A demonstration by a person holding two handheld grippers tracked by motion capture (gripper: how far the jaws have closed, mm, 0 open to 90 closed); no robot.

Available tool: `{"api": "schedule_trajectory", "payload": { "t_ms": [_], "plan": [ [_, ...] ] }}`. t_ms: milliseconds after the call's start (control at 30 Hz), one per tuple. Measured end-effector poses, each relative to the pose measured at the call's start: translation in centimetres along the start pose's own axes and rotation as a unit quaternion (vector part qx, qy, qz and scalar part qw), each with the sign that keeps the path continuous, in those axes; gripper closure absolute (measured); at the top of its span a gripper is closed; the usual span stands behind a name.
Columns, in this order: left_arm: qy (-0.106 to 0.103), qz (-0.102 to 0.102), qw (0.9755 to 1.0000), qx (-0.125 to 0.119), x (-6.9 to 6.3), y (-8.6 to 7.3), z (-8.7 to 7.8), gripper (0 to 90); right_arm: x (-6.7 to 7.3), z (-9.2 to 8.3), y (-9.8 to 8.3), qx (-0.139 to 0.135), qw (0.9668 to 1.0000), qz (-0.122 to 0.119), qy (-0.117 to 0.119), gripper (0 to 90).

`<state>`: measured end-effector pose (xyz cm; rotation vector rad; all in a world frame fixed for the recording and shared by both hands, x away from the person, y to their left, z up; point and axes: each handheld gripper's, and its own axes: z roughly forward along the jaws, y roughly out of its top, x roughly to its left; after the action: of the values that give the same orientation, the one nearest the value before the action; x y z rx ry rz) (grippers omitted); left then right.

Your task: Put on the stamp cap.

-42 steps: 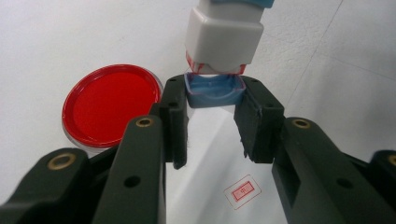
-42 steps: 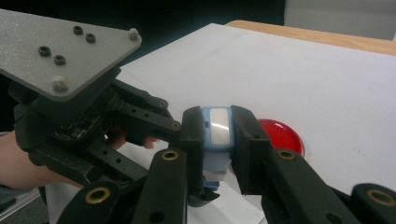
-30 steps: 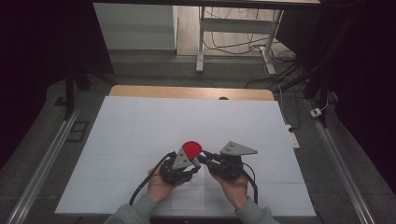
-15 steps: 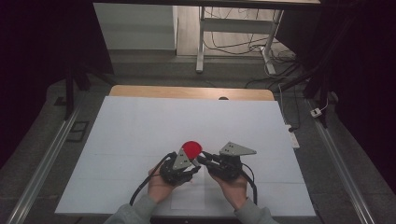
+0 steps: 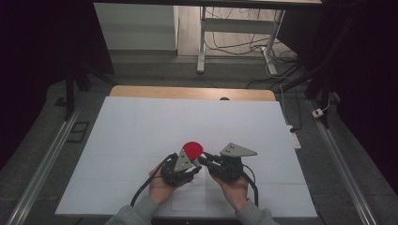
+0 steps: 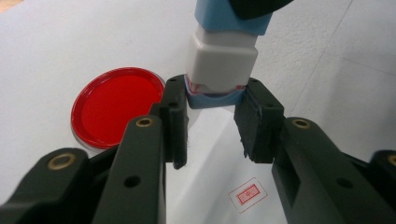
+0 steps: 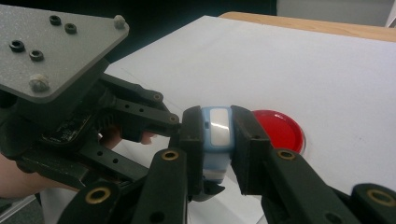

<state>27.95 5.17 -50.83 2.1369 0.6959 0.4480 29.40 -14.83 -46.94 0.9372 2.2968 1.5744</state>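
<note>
A small blue and white block (image 6: 222,60) is held between both grippers just above the white table sheet (image 5: 141,126). My left gripper (image 6: 212,100) is shut on its lower blue end. My right gripper (image 7: 217,130) is shut on the block's (image 7: 218,128) other end, and its black jaw tip enters the left gripper view from the top. In the high view the two grippers meet tip to tip, left gripper (image 5: 196,163) and right gripper (image 5: 205,160), near the table's front. A flat red round lid (image 5: 193,149) lies on the sheet just behind them, apart from the block.
A small red-printed label (image 6: 247,193) lies on the sheet below the jaws. The wooden table edge (image 5: 187,92) runs along the far side. Metal rails (image 5: 42,164) flank the table, with cables and a frame on the floor beyond.
</note>
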Motion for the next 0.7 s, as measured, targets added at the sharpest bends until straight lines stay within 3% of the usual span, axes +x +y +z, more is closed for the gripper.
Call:
{"api": "schedule_trajectory", "payload": {
  "t_ms": [700],
  "plan": [
    [0.011, 0.013, 0.9997, 0.016, -0.33, 0.01, 0.23, 65.2, -0.07, 0.35, 0.01, 0.020, 0.9998, 0.005, -0.001, 75.4]
  ]
}}
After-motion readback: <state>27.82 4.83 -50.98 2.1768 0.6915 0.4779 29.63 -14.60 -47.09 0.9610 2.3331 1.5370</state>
